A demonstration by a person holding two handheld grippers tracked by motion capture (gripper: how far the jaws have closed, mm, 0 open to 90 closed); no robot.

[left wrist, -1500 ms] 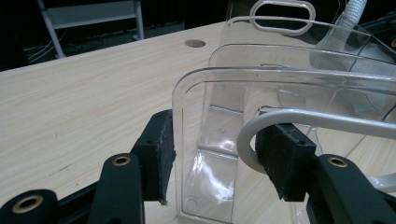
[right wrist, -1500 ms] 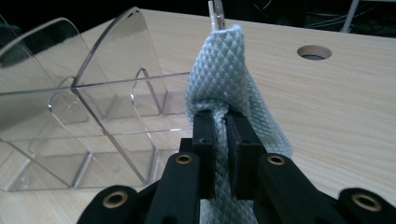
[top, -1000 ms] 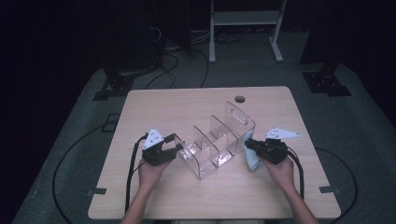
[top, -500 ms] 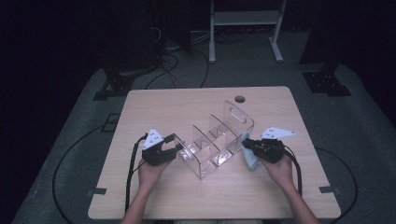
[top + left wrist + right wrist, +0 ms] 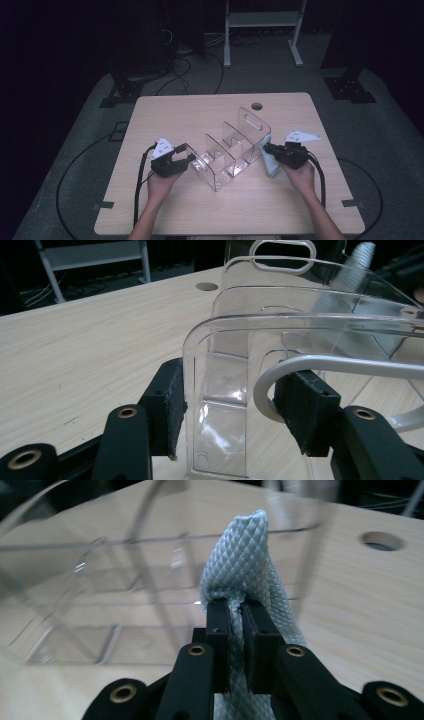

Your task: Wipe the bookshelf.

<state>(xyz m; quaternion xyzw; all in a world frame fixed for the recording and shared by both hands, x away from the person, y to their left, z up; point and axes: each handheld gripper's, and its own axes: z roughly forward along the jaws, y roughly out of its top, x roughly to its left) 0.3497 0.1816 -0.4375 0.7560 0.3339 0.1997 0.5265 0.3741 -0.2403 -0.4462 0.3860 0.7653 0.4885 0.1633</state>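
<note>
Here a clear, ribbed-looking organizer point(image 5: 232, 152) meets woven pale-blue cloth point(image 5: 250, 570), seemingly soft.

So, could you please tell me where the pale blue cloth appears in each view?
High view: pale blue cloth right of centre, beside the clear organizer.
Left gripper view: top right, seen through the organizer's walls.
Right gripper view: centre, clamped in the right gripper.
Shared landmark: the round table hole.
</note>
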